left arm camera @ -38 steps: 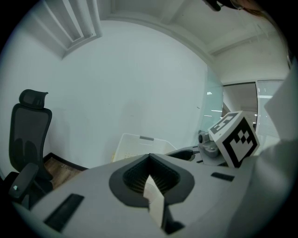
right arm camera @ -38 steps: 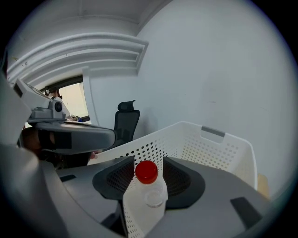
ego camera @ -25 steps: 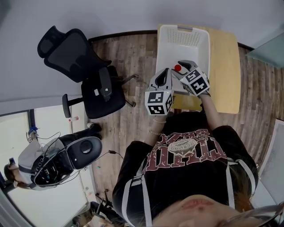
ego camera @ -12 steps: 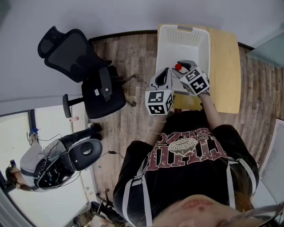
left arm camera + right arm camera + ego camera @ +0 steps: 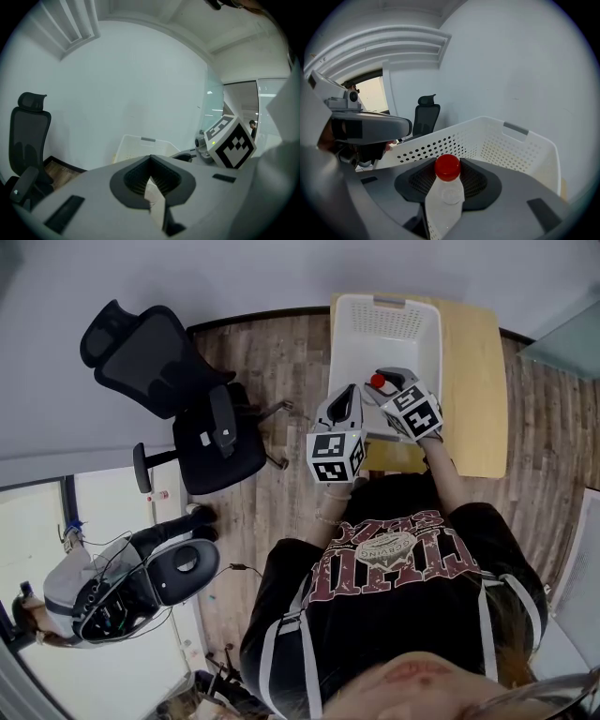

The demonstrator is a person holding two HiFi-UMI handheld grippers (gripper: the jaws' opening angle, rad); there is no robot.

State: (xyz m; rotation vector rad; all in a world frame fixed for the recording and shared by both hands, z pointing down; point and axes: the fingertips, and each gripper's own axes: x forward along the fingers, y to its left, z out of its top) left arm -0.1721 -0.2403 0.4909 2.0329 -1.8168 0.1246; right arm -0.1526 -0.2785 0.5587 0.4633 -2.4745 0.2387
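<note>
A light wooden table [image 5: 473, 381] stands against the wall. A white perforated basket [image 5: 384, 320] sits on its left half, reaching the far edge. On the plank floor [image 5: 281, 362] to the table's left stands a black office chair [image 5: 178, 381]; farther off lies what seems a grey cabled device [image 5: 141, 582].

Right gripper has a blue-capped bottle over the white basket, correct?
No, the cap is red, not blue. The right gripper holds a red-capped bottle over the white basket, as the right gripper view shows.

An office room: a black swivel chair [image 5: 173, 381], wood-plank floor [image 5: 272, 362], plain white walls [image 5: 140, 84] and glass partition [image 5: 214, 105].
</note>
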